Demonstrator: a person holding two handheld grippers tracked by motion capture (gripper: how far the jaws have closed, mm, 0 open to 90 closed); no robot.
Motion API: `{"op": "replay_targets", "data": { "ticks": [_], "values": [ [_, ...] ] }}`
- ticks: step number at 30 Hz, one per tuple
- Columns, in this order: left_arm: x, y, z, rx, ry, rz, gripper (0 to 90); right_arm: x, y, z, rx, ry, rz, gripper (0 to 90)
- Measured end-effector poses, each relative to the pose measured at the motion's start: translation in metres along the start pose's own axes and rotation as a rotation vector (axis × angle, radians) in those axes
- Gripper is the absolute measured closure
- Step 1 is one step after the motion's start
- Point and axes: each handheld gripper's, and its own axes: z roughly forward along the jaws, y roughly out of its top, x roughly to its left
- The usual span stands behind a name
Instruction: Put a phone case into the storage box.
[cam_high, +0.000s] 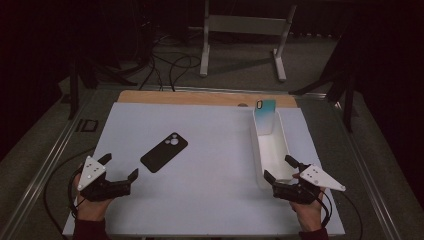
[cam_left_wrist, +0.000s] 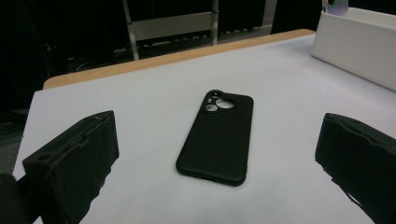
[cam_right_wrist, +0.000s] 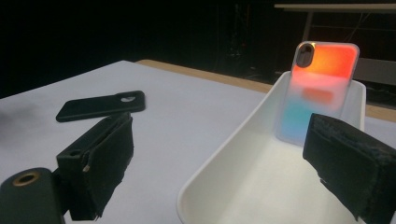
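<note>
A black phone case (cam_high: 164, 152) lies flat, camera cutout up, on the white table top (cam_high: 200, 200). My left gripper (cam_high: 120, 166) is open just short of the case's near left. In the left gripper view the case (cam_left_wrist: 215, 137) lies ahead between the wide-apart fingers (cam_left_wrist: 74, 163), untouched. A gradient orange-to-teal phone case (cam_high: 264, 116) leans upright at the far end of a long white tray (cam_high: 272, 150). My right gripper (cam_high: 279, 168) is open at the tray's near end. In the right gripper view one finger (cam_right_wrist: 100, 158) is outside the tray wall (cam_right_wrist: 219, 158), and the coloured case (cam_right_wrist: 322, 93) stands beyond.
A wooden strip (cam_high: 200, 97) runs along the table's far edge. Beyond it on the floor are a grey metal stand (cam_high: 240, 30) and loose cables (cam_high: 165, 65). Metal rails (cam_high: 45, 165) flank the table. The tray (cam_left_wrist: 359, 42) lies to the right of the black case.
</note>
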Motion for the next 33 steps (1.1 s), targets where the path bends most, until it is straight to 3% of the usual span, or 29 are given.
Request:
{"op": "replay_targets", "data": {
  "ticks": [7,19,33],
  "values": [
    [0.0,0.008,0.009,0.042,-0.034,0.02,0.1,0.001,0.001,0.002,0.016,0.011,0.007,8.3],
    [0.0,0.026,0.039,0.165,-0.088,0.053,0.0,0.002,0.003,0.004,0.028,0.024,0.008,8.3],
    [0.0,0.039,0.091,0.313,-0.123,0.099,0.0,0.005,0.007,0.006,0.034,0.027,-0.008,8.4]
  ]
}}
